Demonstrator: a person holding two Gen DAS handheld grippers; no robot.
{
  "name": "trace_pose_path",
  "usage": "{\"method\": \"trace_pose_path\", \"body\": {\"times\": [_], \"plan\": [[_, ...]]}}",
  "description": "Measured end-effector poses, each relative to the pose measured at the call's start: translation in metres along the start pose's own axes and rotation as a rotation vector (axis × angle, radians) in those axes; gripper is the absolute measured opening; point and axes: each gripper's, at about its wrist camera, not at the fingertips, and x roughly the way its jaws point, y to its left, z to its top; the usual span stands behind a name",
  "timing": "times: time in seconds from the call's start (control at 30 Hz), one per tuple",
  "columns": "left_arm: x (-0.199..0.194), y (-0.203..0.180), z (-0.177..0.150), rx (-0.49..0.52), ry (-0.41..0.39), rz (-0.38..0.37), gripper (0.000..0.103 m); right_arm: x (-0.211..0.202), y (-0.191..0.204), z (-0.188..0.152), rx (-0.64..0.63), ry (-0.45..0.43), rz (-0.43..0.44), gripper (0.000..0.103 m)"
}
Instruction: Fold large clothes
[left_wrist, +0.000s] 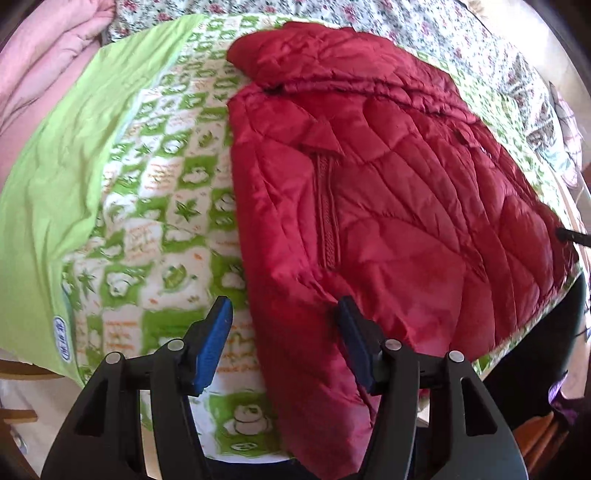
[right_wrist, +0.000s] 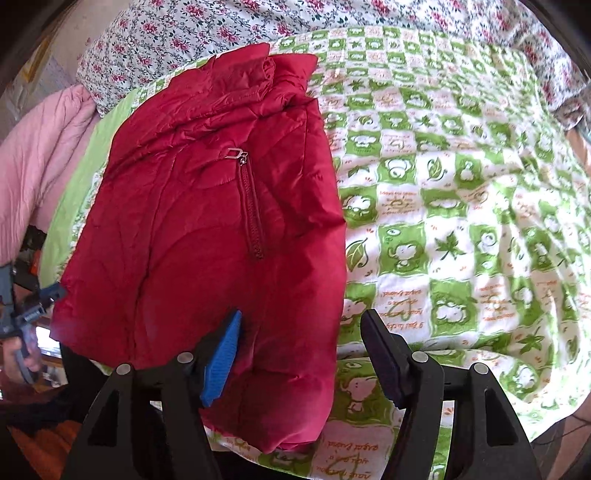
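left wrist view: a pink quilt (left_wrist: 40, 62) is seen at far left, then a green checked sheet (left_wrist: 155, 206), then the red padded jacket (left_wrist: 388, 192) laid folded on it. the left gripper (left_wrist: 284, 332) is spread wide, nothing grasped, its right finger over the jacket's edge. right wrist view: the jacket (right_wrist: 207, 229) lies left; the right gripper (right_wrist: 301, 350) is likewise released, straddling the jacket's near right edge.
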Motion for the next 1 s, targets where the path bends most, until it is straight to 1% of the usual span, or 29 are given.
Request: {"method": "trace_pose_path", "body": {"times": [0.07,0.13,0.23,0.3,0.47,0.63,0.67,0.73,0.8,0.83,0.87,0.9,0.93,0.97,1.0], "plan": [[0.003,-0.002,-0.004,0.006,0.015,-0.007,0.058,0.001,0.0,0.0,-0.002,0.006,0.0,0.068],[0.001,-0.003,-0.007,0.012,0.015,-0.014,0.059,0.001,0.001,0.0,-0.011,0.013,0.007,0.068],[0.001,-0.004,-0.009,-0.003,0.021,-0.049,0.066,0.002,0.001,0.001,-0.018,0.024,0.016,0.068],[0.003,-0.008,-0.01,-0.001,0.026,-0.064,0.073,0.006,0.0,0.002,-0.014,0.038,0.05,0.068],[0.005,-0.02,-0.013,0.021,0.053,-0.101,0.074,0.014,0.006,0.004,-0.027,0.076,0.102,0.068],[0.007,-0.023,-0.016,0.028,0.053,-0.115,0.073,0.013,0.013,-0.001,-0.068,0.098,0.123,0.065],[0.007,-0.022,-0.015,0.025,0.051,-0.121,0.072,0.012,0.012,-0.001,-0.066,0.097,0.132,0.064],[0.008,-0.021,-0.015,0.017,0.051,-0.13,0.063,0.012,0.008,-0.001,-0.06,0.096,0.145,0.062],[0.01,-0.02,-0.016,0.018,0.052,-0.133,0.05,0.014,0.005,-0.003,-0.049,0.1,0.155,0.062],[0.011,-0.02,-0.017,0.018,0.053,-0.138,0.047,0.016,0.002,-0.005,-0.037,0.107,0.162,0.062],[0.012,-0.02,-0.017,0.02,0.052,-0.144,0.04,0.017,0.001,-0.007,-0.03,0.112,0.165,0.062],[0.013,-0.021,-0.018,0.022,0.051,-0.147,0.036,0.019,0.001,-0.009,-0.028,0.115,0.167,0.061],[0.014,-0.021,-0.019,0.026,0.048,-0.147,0.035,0.019,0.001,-0.011,-0.029,0.113,0.169,0.058],[0.013,-0.022,-0.019,0.028,0.042,-0.144,0.031,0.018,0.002,-0.012,-0.035,0.106,0.174,0.052],[0.012,-0.023,-0.019,0.03,0.034,-0.145,0.026,0.018,0.004,-0.013,-0.037,0.102,0.179,0.044]]}}
